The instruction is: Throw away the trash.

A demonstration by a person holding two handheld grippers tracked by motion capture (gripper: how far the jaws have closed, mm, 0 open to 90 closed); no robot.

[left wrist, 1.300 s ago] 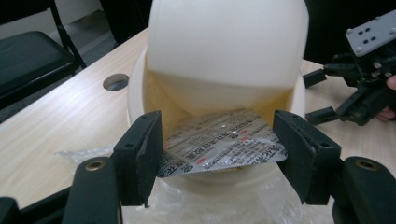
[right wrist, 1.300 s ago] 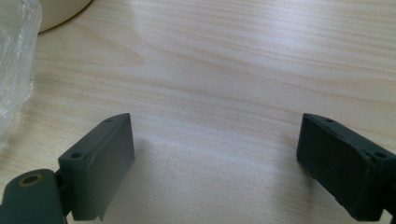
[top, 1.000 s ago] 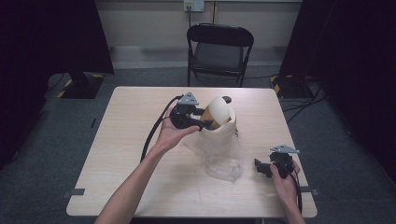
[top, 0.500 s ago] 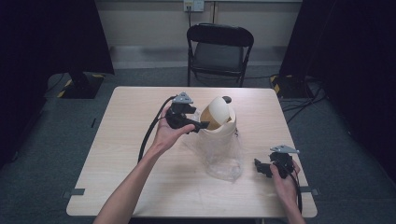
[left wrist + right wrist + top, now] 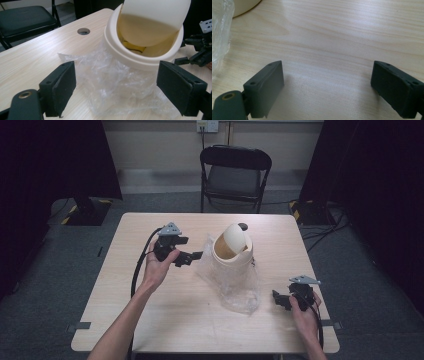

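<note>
I see bare worktop (image 5: 125, 320) from 6 to 9 o'clock; the cream swing-lid bin (image 5: 232, 251) stands in crumpled clear plastic (image 5: 240, 287). My left gripper (image 5: 192, 257), just opened, and right gripper (image 5: 277, 299) are both open, empty.

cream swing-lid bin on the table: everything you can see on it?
The cream swing-lid bin is a small round tabletop bin of smooth, matte plastic, standing upright near the middle of the table. Its domed swing flap is tipped, showing a yellowish inside with a dark curved line low down. A thick rounded rim rings the top. Crumpled clear plastic bag wraps its lower body and spreads onto the tabletop. No gripper touches it.
</note>
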